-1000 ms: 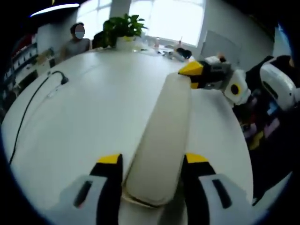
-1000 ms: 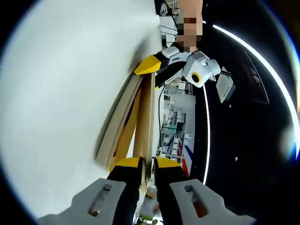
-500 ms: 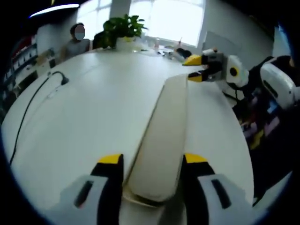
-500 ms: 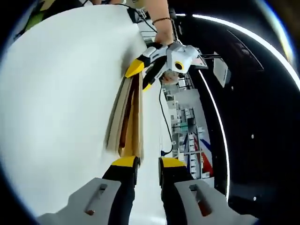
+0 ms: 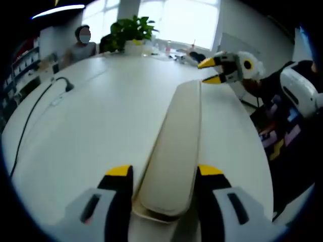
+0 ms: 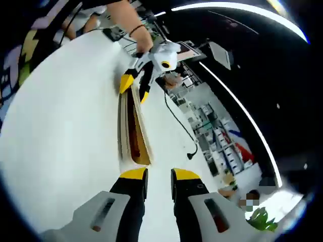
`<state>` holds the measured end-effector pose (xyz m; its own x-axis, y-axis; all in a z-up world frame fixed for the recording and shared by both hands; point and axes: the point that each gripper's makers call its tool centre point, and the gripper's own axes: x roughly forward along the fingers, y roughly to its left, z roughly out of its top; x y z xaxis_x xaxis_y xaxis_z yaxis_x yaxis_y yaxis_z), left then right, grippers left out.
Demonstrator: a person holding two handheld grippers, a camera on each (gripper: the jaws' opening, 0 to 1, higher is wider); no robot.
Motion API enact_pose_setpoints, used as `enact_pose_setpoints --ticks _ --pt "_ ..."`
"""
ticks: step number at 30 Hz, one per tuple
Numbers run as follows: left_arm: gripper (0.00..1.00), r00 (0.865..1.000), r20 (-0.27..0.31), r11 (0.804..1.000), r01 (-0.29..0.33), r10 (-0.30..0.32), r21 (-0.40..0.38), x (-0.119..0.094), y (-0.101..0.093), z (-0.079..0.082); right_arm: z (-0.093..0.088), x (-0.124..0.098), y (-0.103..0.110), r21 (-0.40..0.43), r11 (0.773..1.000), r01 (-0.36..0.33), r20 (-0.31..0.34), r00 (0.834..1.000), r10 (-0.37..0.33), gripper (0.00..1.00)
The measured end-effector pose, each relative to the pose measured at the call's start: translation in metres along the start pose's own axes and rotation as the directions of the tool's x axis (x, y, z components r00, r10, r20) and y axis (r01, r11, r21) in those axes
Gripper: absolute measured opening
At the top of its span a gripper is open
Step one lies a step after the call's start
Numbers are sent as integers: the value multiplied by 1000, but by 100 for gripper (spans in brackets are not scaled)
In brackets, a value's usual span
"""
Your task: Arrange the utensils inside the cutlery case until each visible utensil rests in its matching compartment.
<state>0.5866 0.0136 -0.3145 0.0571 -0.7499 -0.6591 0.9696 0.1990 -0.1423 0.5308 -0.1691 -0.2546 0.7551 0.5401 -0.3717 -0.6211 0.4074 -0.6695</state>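
White round table (image 5: 91,131) carries a black cable (image 5: 30,118) beneath bright windows (image 5: 176,20).

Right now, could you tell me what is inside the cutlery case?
The cutlery case gapes slightly, showing a reddish-brown interior. Its cream lid covers the rest, so I cannot tell which utensils are inside.

Cutlery case (image 5: 174,151): long cream lid, wooden inside, partly open, lying lengthwise on white table, near end between left jaws.
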Motion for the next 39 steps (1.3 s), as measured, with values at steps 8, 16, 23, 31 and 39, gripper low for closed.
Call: enact_pose_setpoints --ticks 8,16,23,31,39 --pt "52 1000 -6 1000 0 0 3 0 -2 -1 -8 0 18 710 662 -241 151 970 191 18" --pt "53 1000 -10 1000 3 -3 18 0 -3 -2 -13 9 18 916 240 -322 285 942 175 15" --pt "54 1000 -12 1000 10 -10 23 -1 -3 -2 -6 17 20 937 19 -350 343 925 163 14" --pt "53 1000 -11 1000 10 -9 28 -1 -3 -3 -4 23 22 913 -172 -369 395 907 150 5" --pt "55 1000 -5 1000 24 -24 21 -3 -5 -3 -11 21 31 916 -187 -355 387 906 174 0"
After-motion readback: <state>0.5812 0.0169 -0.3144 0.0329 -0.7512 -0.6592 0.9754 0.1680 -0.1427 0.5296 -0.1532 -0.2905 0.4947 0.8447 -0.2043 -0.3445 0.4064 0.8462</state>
